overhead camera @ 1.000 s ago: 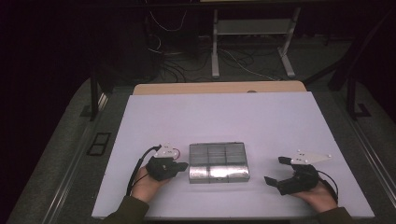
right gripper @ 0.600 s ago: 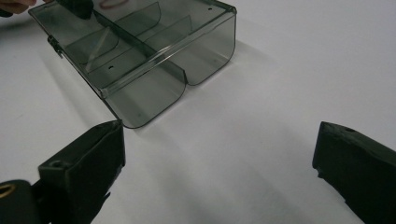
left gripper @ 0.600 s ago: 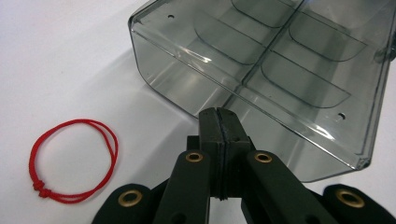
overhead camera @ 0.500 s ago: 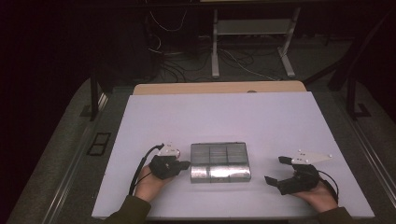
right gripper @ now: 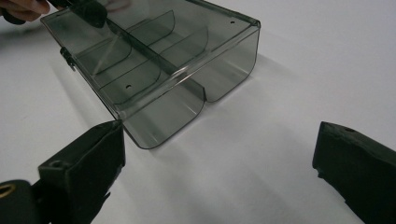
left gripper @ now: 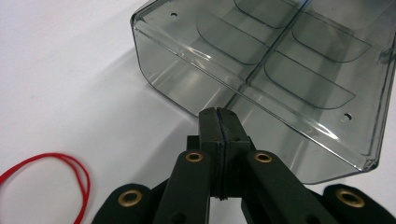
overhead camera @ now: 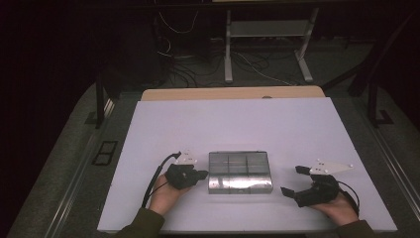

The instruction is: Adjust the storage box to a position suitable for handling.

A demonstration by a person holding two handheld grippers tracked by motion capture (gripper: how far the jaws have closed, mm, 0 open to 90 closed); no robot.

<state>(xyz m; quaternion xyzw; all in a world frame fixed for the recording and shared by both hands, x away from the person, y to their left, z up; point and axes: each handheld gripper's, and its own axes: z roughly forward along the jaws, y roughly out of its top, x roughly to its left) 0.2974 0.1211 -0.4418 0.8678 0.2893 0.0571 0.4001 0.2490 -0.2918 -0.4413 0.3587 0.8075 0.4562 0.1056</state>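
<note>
The box (overhead camera: 240, 172) lies long side across the table between both grippers, the closed left gripper (overhead camera: 202, 174) at its end wall, the open right gripper (overhead camera: 292, 181) farther off

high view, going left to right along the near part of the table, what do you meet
left gripper with its jaws shut, tips at the box's left side → clear plastic box with dividers → right gripper with its jaws open, apart from the box
</note>
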